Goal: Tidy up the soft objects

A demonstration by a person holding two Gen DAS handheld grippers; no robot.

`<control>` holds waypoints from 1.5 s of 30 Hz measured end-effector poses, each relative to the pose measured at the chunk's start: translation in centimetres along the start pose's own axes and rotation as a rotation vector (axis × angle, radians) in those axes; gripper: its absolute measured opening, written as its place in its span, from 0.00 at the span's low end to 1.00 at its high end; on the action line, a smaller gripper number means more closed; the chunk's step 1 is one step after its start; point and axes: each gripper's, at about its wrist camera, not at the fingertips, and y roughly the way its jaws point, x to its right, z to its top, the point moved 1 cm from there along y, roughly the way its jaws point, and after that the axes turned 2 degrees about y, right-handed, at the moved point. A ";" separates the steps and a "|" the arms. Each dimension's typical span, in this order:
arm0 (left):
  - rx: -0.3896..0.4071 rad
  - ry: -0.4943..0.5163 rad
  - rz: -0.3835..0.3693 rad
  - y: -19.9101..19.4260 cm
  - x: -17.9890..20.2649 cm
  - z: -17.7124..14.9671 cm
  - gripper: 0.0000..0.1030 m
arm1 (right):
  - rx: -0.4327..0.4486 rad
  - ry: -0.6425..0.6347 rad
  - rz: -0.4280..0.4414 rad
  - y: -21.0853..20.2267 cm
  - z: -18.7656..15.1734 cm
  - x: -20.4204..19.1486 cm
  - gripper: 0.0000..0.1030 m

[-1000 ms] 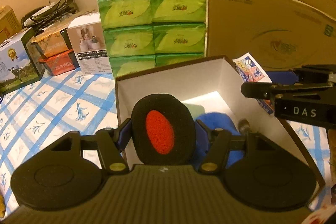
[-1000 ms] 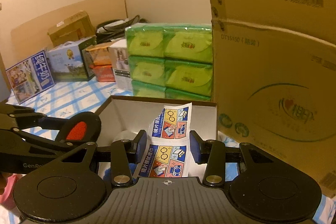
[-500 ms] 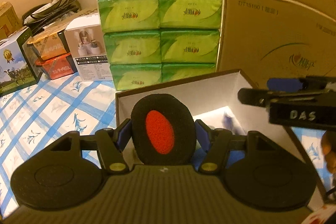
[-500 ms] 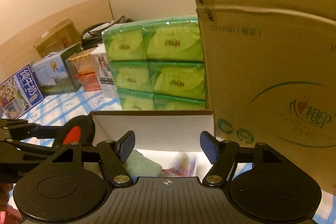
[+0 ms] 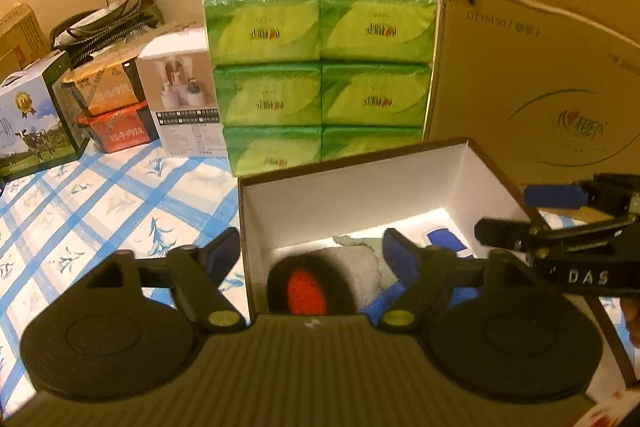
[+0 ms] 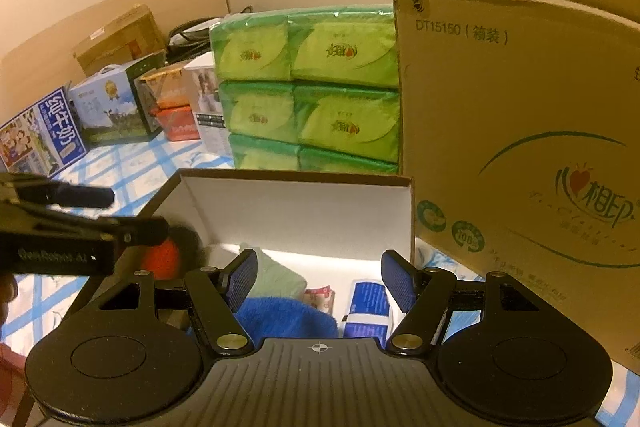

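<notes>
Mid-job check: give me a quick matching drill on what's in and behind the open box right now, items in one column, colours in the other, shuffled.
Items:
1. Round foam pad, in the box
2. Towel, at the box's near end
3. Stacked tissue packs, behind the box
4. Big carton, right of the packs

Colours:
A. Brown
B. Black with a red middle
C. Green
D. Blue

Pairs: 1-B, 2-D, 3-C, 4-A

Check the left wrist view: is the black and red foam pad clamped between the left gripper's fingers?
No. The black and red foam pad lies in the white box, clear of the opening left gripper.
</notes>
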 end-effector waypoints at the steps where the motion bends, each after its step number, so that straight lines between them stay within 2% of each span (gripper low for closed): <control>1: -0.002 0.002 0.001 -0.1 0.0 0.0 0.76 | -0.003 -0.002 0.003 -0.1 -0.1 0.0 0.66; 17: -0.055 0.055 0.010 -4.0 1.3 -3.0 0.76 | -0.030 -0.018 0.038 -4.4 -2.5 -0.4 0.66; 25: -0.038 0.080 -0.008 -9.2 2.4 -5.1 0.76 | -0.016 -0.013 0.079 -8.8 -3.9 -0.7 0.66; 31: -0.009 0.048 -0.033 -13.3 2.8 -6.7 0.76 | 0.013 0.014 0.112 -12.8 -5.2 -1.3 0.66; 45: -0.008 0.008 0.043 -23.3 4.8 -12.0 0.76 | 0.037 0.113 0.142 -21.9 -9.6 -4.5 0.68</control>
